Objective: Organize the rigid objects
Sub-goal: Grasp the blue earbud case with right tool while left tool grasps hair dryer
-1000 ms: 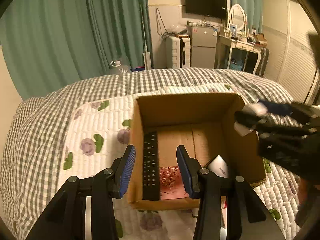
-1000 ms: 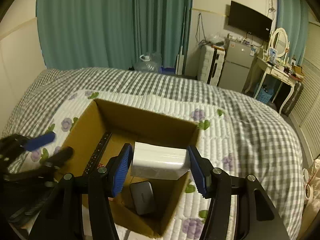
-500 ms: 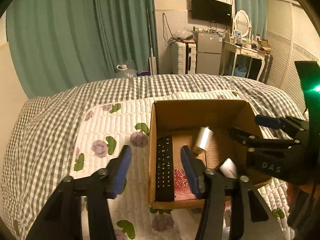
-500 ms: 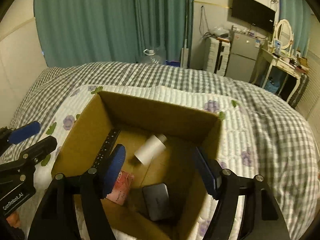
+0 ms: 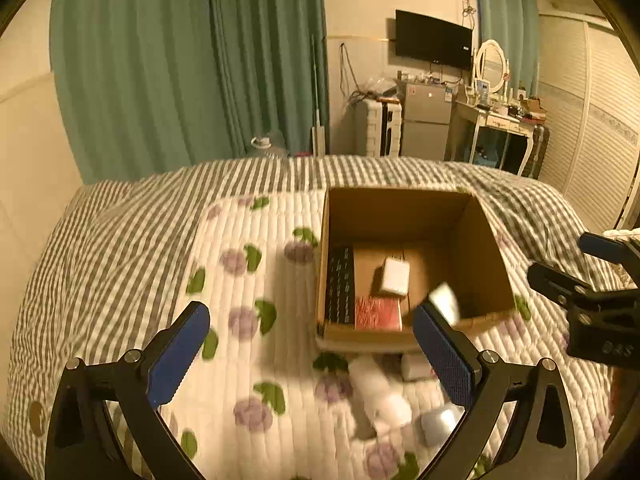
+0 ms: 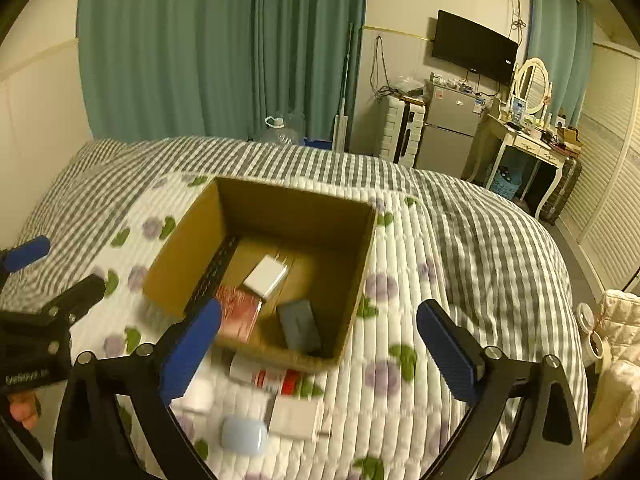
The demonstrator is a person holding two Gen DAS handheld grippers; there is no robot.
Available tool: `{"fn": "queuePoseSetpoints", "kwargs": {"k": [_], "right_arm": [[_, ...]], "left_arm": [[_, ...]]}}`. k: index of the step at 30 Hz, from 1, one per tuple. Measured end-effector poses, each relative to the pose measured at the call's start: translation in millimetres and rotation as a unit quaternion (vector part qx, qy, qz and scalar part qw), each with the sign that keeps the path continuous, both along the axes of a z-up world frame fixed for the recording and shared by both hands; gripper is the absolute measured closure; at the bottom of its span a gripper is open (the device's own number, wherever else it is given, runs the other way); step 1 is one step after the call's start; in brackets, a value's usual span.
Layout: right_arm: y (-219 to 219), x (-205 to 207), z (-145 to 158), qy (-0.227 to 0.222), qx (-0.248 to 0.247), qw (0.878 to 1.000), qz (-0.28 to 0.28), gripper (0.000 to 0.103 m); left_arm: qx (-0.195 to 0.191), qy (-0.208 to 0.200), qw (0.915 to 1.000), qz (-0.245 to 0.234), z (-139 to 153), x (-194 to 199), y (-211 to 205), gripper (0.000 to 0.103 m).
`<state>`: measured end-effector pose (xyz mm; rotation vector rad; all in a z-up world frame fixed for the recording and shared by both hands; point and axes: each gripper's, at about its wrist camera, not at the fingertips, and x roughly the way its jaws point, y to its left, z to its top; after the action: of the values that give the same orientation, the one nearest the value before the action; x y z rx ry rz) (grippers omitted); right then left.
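An open cardboard box (image 5: 400, 208) (image 6: 292, 204) sits on the quilted bed. Inside lie a black remote (image 5: 340, 284) (image 6: 212, 268), a white charger block (image 5: 394, 278) (image 6: 266, 276), a red packet (image 5: 378, 314) (image 6: 238, 314) and a grey flat case (image 6: 300, 326). My left gripper (image 5: 316, 356) is open and empty, above the bed in front of the box. My right gripper (image 6: 324, 356) is open and empty, above the box's near edge. Loose items lie on the quilt before the box: a white box (image 6: 296, 416), a pale blue case (image 6: 244, 436), a red-and-white tube (image 6: 268, 376).
The grey checked bedspread (image 6: 480, 232) surrounds the floral quilt (image 5: 248, 280). Green curtains (image 5: 180, 80), a fridge, suitcase and dressing table stand behind the bed. A cream padded item (image 6: 612, 340) lies at the right bed edge.
My right gripper opened and dropped the white charger block into the box, then pulled back. My left gripper opened wider and drew back to the left of the box.
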<state>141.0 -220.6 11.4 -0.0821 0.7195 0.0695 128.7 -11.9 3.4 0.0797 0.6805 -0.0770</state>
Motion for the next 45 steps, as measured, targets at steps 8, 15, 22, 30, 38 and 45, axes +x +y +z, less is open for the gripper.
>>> {"fn": "queuePoseSetpoints", "kwargs": {"k": [8, 15, 22, 30, 38, 45], "right_arm": [[22, -43, -57, 0.057, 0.001, 0.998, 0.012, 0.003], [37, -40, -127, 0.14, 0.01, 0.99, 0.017, 0.003], [45, -23, -163, 0.199, 0.049, 0.978, 0.025, 0.019], [48, -17, -180, 0.217, 0.062, 0.974, 0.024, 0.053], [48, -35, -149, 0.167, 0.039, 0.984, 0.038, 0.053], [28, -26, -104, 0.114, 0.004, 0.993, 0.014, 0.053]], "left_arm": [[0.0, 0.043, 0.999, 0.01, -43, -20, 10, 0.0], [0.001, 0.079, 0.9966, 0.024, -81, -24, 15, 0.0], [-0.003, 0.118, 0.9929, 0.017, -107, -18, 13, 0.0], [0.0, 0.123, 0.9923, 0.011, -110, -16, 10, 0.0], [0.009, 0.116, 0.9931, 0.011, -104, -16, 8, 0.0], [0.013, 0.112, 0.9937, 0.004, -100, -5, -8, 0.0]]}}
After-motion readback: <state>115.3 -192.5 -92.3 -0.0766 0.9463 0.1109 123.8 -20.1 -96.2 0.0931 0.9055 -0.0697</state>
